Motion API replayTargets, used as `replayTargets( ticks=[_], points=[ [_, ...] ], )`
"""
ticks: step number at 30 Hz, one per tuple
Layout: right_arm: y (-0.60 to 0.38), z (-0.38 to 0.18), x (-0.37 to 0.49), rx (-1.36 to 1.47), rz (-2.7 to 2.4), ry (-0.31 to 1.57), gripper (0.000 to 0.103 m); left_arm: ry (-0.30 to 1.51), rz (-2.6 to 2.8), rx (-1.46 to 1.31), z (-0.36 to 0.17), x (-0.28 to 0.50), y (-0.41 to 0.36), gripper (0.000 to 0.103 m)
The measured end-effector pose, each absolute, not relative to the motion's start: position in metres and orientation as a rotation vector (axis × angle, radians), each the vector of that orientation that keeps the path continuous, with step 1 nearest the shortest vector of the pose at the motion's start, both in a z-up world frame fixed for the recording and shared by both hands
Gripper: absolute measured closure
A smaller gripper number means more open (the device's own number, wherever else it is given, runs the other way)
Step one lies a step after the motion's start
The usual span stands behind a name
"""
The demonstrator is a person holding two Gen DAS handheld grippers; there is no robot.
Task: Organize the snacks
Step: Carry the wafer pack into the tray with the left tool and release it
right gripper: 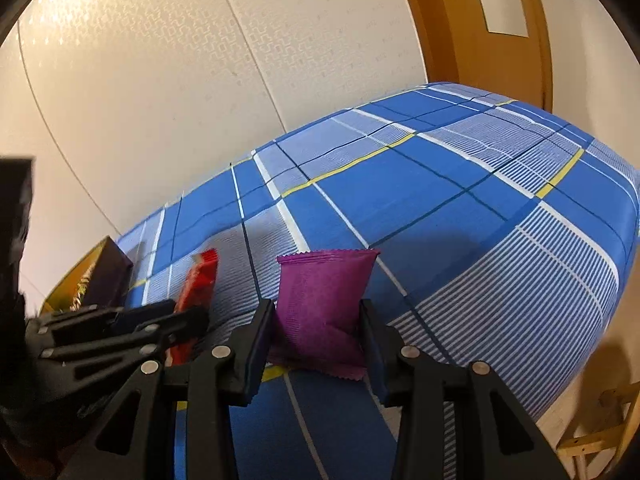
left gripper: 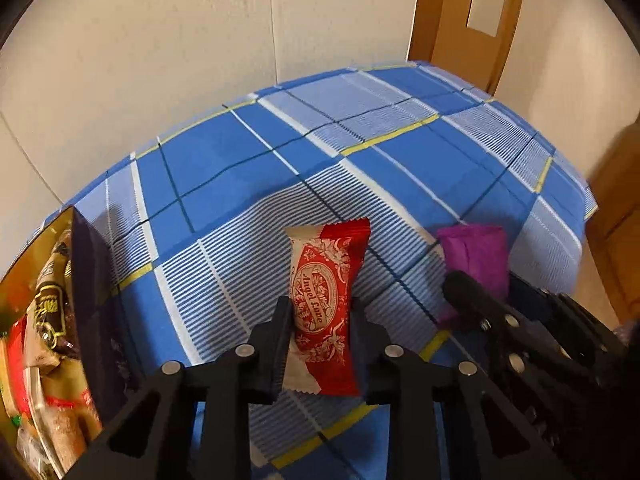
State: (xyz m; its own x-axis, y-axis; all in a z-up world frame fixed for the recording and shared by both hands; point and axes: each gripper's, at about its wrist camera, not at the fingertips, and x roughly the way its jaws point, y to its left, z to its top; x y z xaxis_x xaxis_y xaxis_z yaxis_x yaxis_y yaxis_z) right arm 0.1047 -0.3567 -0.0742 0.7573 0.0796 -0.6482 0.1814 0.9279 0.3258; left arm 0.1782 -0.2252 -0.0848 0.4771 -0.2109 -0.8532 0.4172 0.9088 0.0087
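Two packets gripped | left hand-held gripper (left gripper: 320,320) pinches red packet (left gripper: 326,300) | right hand-held gripper (right gripper: 318,320) squeezes purple pouch (right gripper: 324,300) — likely bound for box (left gripper: 86,280) at 9 o'clock.

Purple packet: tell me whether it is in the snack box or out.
Out. The purple packet sits pinched between the right hand-held gripper's pads over the checked cloth, well apart from the snack box.

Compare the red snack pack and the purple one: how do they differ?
The red-and-white snack pack carries printed ornament and lettering; the purple snack pack is plain. The red one is slimmer, the purple one wider and puffier. The red one sits in the left gripper, the purple one in the right gripper. Both are crimp-sealed packets, clamped between jaws above the blue checked cloth.
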Motion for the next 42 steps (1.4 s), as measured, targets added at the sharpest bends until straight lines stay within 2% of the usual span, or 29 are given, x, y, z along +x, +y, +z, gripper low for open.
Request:
replayTargets(
  ticks=[11,20,29,34,37,40,42],
  points=[
    [-0.345,-0.077,0.101,0.364,-0.063,0.729,0.061,0.89,-0.399,0.054,-0.032,0.13,-0.17,0.076],
    [-0.344,-0.076,0.097,0.364,-0.069,0.716,0.061,0.859,-0.304,-0.041,-0.003,0.106,-0.073,0.076],
    [-0.34,-0.073,0.094,0.341,-0.058,0.699,0.061,1.003,-0.135,-0.085,-0.031,0.088,0.035,0.076],
    [-0.34,-0.073,0.095,0.333,-0.061,0.701,0.061,1.136,-0.109,-0.19,-0.062,0.088,0.071,0.076],
    [-0.34,-0.072,0.093,0.328,-0.063,0.694,0.061,1.156,-0.06,-0.182,-0.072,0.091,0.082,0.075],
    [-0.34,-0.07,0.092,0.329,-0.065,0.683,0.061,1.149,0.029,-0.12,-0.074,0.091,0.086,0.062],
    [-0.34,-0.068,0.09,0.342,-0.061,0.671,0.061,1.144,0.022,-0.125,-0.073,0.088,0.087,0.06]
  ],
)
